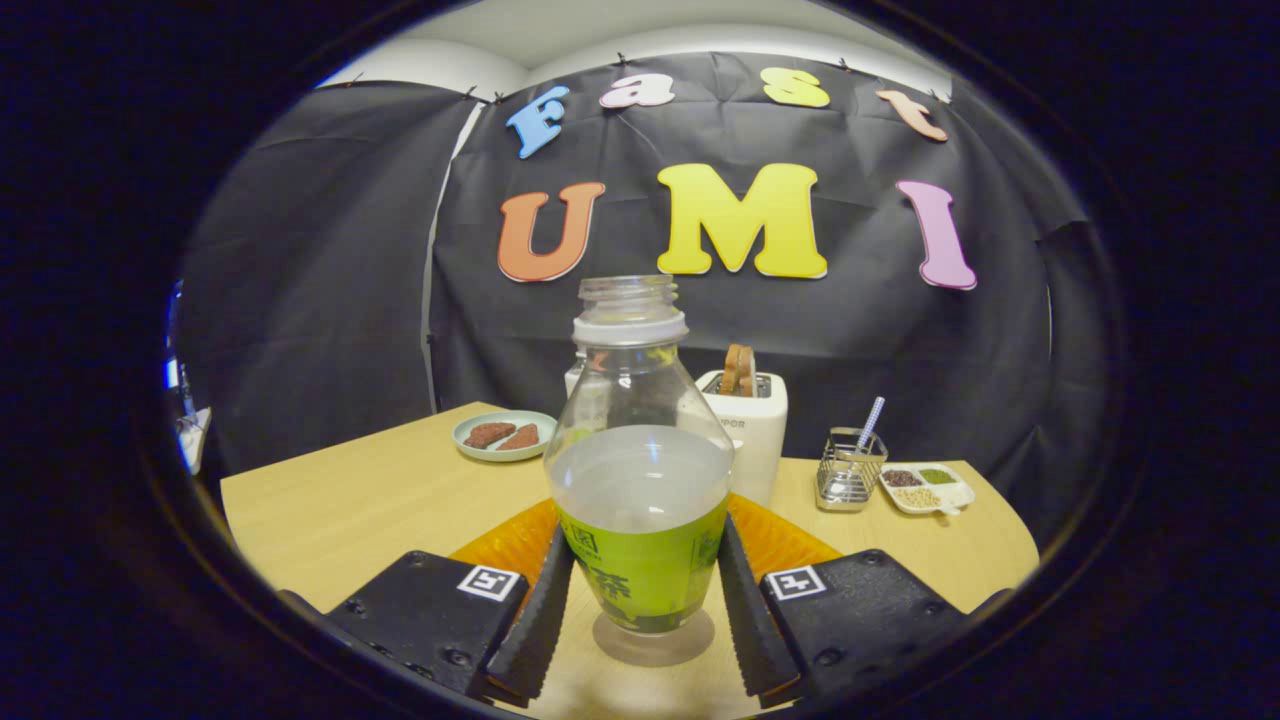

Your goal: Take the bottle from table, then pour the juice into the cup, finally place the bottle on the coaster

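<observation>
Between the tongs (640, 620), an uncapped, green-labelled bottle (640, 480) stands upright.

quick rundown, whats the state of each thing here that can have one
bottle: upright on the table, cap off, part full
tongs: fingers flank the bottle's label, contact unclear
toaster: bread sticking up from its slot
plate: holds two brown pieces
wire basket: holds a straw
divided dish: compartments filled
orange coaster: behind the bottle, bare

ahead: bottle (640, 470) between fingers (540, 620) | behind: toaster (745, 425) close | left: bare table (350, 500)
</observation>
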`<state>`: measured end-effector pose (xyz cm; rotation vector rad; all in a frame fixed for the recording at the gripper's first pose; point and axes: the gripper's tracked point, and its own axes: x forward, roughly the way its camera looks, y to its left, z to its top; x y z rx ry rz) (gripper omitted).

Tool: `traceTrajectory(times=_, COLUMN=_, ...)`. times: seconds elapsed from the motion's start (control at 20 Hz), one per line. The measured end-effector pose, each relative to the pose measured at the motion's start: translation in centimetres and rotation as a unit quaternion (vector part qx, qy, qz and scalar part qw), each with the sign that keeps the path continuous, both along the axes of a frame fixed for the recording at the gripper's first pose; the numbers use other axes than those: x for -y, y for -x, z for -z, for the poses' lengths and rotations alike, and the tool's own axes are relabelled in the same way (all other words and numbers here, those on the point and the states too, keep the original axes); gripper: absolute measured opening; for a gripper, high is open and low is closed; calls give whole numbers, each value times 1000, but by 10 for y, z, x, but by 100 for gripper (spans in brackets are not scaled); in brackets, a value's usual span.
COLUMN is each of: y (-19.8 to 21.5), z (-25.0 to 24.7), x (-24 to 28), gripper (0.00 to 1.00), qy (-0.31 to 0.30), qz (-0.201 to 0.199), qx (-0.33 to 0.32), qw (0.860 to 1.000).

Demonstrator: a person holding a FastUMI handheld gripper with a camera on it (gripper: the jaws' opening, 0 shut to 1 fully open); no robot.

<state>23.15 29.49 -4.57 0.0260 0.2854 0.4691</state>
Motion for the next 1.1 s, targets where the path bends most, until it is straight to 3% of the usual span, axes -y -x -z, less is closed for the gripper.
traceTrajectory(times=0.35, y=-15, z=44, x=-4, gripper=77, qy=-3, qz=0, qx=-46, qw=999)
traceTrajectory(times=0.85, y=-19, z=56, x=-8, gripper=83, qy=1, qz=-5, qx=-58, qw=998)
traceTrajectory(times=1.1, y=-17, z=58, x=-11, gripper=95, qy=5, qz=-7, qx=-58, qw=998)
